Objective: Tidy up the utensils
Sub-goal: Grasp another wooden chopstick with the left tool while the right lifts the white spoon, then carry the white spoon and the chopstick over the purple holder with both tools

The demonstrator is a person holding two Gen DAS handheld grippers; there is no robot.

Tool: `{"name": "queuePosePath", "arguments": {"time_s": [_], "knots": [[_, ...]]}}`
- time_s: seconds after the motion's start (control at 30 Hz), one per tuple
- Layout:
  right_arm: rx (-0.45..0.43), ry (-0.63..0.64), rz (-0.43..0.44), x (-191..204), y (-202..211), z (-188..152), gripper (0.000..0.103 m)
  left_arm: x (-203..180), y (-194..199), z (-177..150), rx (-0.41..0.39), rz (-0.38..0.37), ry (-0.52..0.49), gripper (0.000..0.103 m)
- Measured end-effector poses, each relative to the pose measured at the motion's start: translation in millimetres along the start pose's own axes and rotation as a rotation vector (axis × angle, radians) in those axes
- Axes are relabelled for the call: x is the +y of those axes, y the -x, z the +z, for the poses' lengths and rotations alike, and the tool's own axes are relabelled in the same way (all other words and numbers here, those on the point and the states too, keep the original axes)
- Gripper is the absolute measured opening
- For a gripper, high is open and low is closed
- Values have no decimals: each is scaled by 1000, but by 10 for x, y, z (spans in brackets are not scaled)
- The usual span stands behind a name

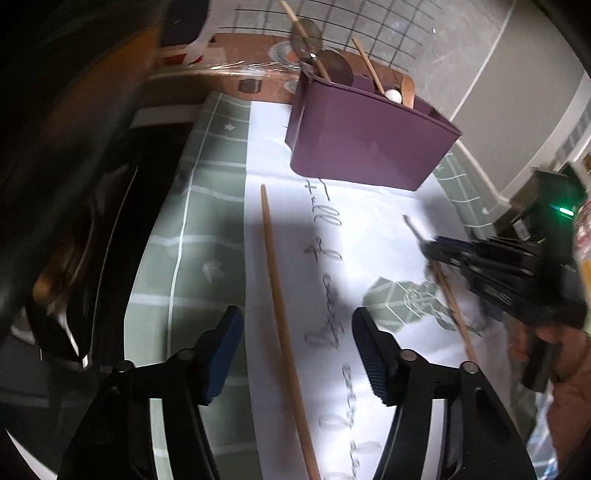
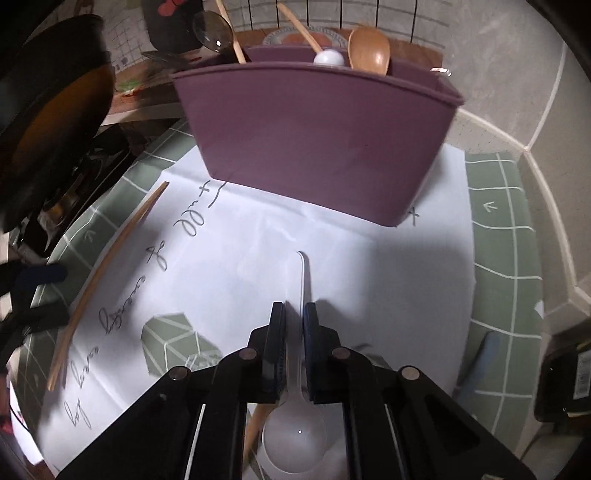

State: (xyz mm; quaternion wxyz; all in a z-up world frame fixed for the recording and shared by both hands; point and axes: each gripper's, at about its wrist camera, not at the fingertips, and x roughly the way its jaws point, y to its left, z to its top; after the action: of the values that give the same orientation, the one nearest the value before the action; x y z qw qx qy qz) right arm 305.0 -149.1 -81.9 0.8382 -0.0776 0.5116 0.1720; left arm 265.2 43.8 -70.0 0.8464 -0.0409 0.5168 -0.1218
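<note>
A purple utensil holder [image 2: 314, 140] stands at the back of a white paper sheet [image 2: 236, 258], with wooden spoons [image 2: 369, 48] and other utensils in it. My right gripper [image 2: 294, 314] is shut on the handle of a clear plastic spoon [image 2: 295, 443], whose bowl lies under the jaws and whose handle points at the holder. In the left wrist view, that right gripper [image 1: 432, 251] is low over the paper beside a wooden stick [image 1: 454, 306]. My left gripper [image 1: 295, 312] is open, and a long wooden chopstick [image 1: 280, 314] lies on the paper between its pads, untouched.
The paper lies on a green gridded mat [image 2: 498, 240]. A dark pan [image 2: 48, 122] and cookware crowd the left side. A wire rack [image 1: 369, 26] and a wooden board [image 1: 258, 55] stand behind the holder. A black device [image 1: 546, 206] with a green light sits at the right.
</note>
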Motion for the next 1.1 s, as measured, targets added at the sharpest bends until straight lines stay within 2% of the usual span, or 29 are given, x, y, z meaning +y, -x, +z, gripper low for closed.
{"name": "queuePosePath", "arguments": {"time_s": [0.23,0.3,0.43,0.6,0.7,0.87,1.1], "knots": [[-60,6,-30,-46,363,-172,8,-64,-358,352,65,146,-39,37],[-74,6,-31,-71,470,-250,8,-84,-426,417,83,169,-54,22],[-92,9,-33,-139,624,-359,8,-20,-542,473,136,141,-19,16],[-104,-10,-33,-209,723,-423,8,18,-532,445,113,114,-14,7],[-111,-10,-35,-215,762,-422,8,-24,-334,372,48,64,7,7],[-142,7,-15,-118,887,-398,8,-270,252,172,-128,1,-21,6],[-212,39,29,107,1153,-360,8,-507,869,57,-269,-96,-3,7]]}}
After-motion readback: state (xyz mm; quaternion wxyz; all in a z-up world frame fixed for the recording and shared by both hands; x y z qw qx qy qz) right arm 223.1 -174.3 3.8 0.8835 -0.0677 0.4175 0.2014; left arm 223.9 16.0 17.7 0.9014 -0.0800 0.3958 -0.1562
